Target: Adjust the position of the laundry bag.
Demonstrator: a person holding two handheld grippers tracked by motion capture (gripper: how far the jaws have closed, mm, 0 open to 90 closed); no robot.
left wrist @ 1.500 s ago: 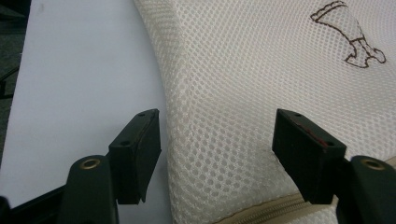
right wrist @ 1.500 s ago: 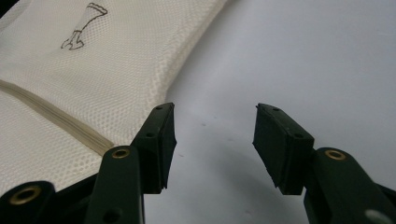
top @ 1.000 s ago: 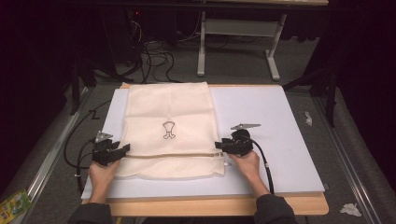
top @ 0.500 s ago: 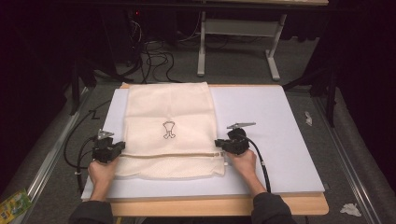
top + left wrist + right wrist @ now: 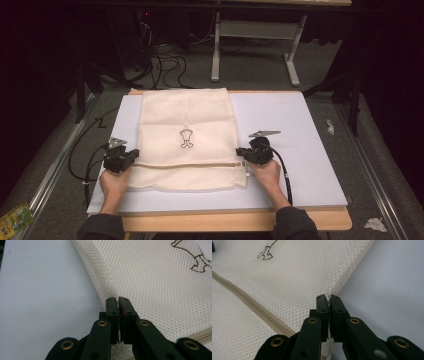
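Mesh bag [image 5: 186,140]: a cream mesh laundry bag is lying flat on the white board [image 5: 300,130], left of the board's middle, its long axis running from the person's edge toward the far edge.
Far end: it is reaching the board's far edge.
Near end: it is stopping short of the board's near edge, leaving a bare strip in front of the person.
Zipper [image 5: 190,164]: it is running crosswise to the long axis, close to the near end, from one gripper to the other.
Printed mark [image 5: 186,138]: a small dark outline is sitting at the bag's middle, beyond the zipper.
Left gripper [image 5: 131,159]: it is sitting at the bag's left side edge, level with the zipper; in the left gripper view its jaws are pressing together on the mesh edge [image 5: 110,293].
Right gripper [image 5: 242,154]: it is sitting at the bag's right side edge, also level with the zipper; its jaws are pinching the mesh hem in the right gripper view [image 5: 334,282].
Hands: each is gripping its tool nearer the person than the zipper.
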